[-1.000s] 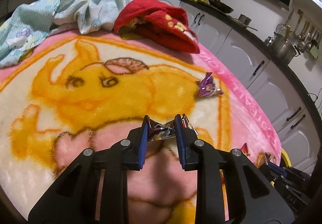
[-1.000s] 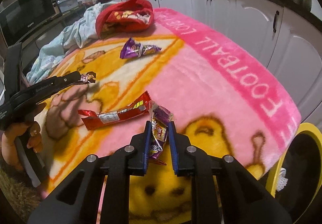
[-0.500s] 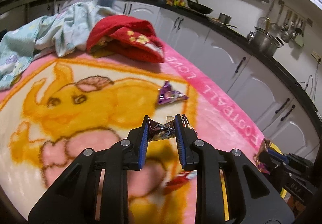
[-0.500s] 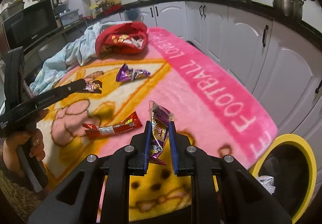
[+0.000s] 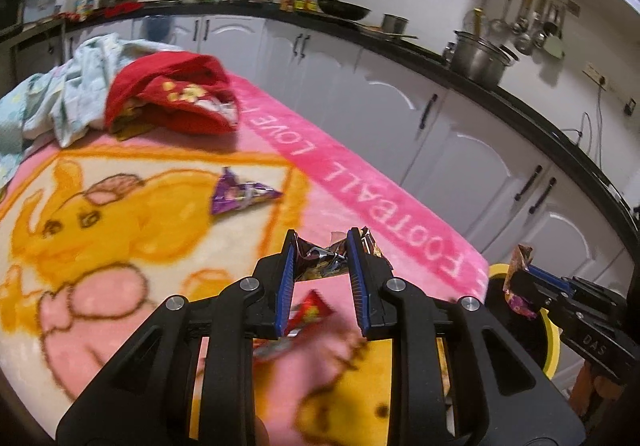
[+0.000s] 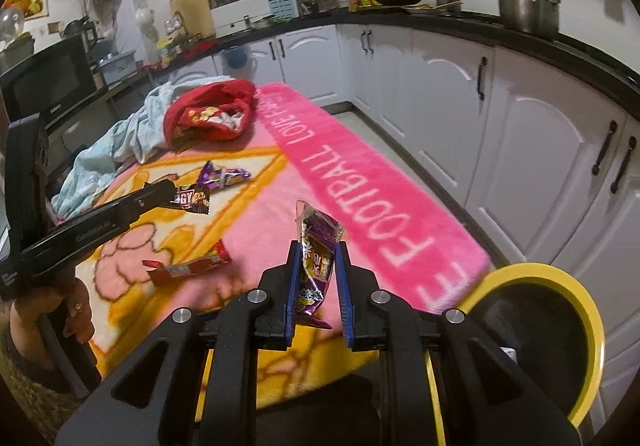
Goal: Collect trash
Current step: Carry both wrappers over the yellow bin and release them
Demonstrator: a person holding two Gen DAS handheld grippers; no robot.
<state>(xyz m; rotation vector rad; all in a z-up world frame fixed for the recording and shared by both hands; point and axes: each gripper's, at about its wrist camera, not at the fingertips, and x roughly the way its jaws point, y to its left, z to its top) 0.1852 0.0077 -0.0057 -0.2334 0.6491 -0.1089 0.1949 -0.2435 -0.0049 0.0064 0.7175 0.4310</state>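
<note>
My left gripper (image 5: 322, 246) is shut on a crumpled dark snack wrapper (image 5: 324, 258), held above the pink and yellow blanket (image 5: 120, 230). Over the blanket's near right corner my right gripper (image 6: 318, 258) is shut on a purple and yellow candy wrapper (image 6: 316, 246) that stands upright between the pads. A yellow-rimmed trash bin (image 6: 560, 286) stands on the floor just right of it. On the blanket lie a purple wrapper (image 5: 240, 195) and a red wrapper (image 6: 188, 266). From the right wrist view the left gripper (image 6: 176, 197) holds its dark wrapper (image 6: 194, 199) at the left.
A red cloth (image 5: 176, 93) and a pale blue cloth (image 5: 68, 101) are heaped at the blanket's far end. White kitchen cabinets (image 6: 520, 149) under a black counter run along the right. A hand (image 6: 52, 310) holds the left gripper's handle.
Both grippers have risen and moved right toward the yellow bin, each still carrying its wrapper. The bin now shows more fully in the right wrist view.
</note>
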